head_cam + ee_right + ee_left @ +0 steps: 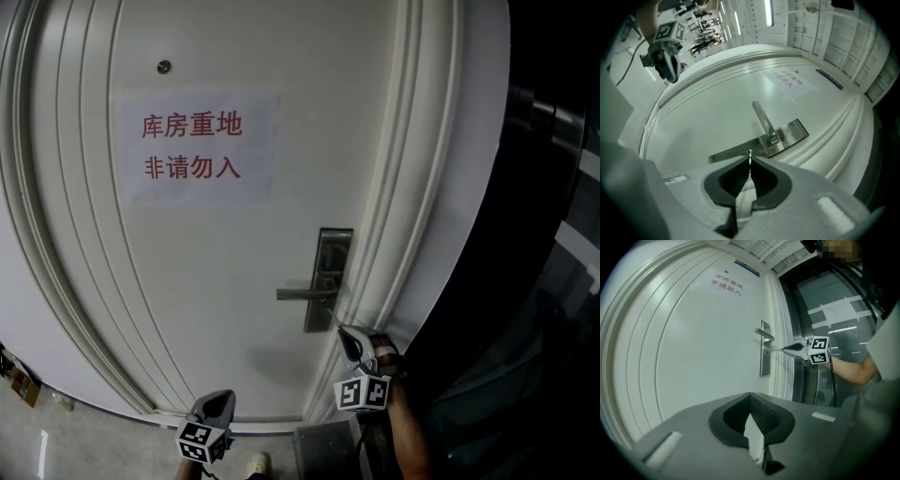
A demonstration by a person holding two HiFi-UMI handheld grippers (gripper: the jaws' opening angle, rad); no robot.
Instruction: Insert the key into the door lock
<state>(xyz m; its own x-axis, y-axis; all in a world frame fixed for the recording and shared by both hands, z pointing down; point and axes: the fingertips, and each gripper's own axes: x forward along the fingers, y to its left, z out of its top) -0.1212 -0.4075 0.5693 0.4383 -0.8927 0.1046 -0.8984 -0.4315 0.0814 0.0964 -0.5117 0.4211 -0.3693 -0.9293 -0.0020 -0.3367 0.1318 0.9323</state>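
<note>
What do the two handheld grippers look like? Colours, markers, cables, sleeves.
Both the left gripper and right gripper are grey plastic shells tapering to a beak, with black ribbed pads. Each carries a white cube with black square markers. A black cable hangs from the right one. The person wears a light short sleeve.

lock (334,249) 1 | handle (302,294) 1 | sign (195,148) 1 | key (749,158) probably 1 | claws (223,397) (345,334) 2
</note>
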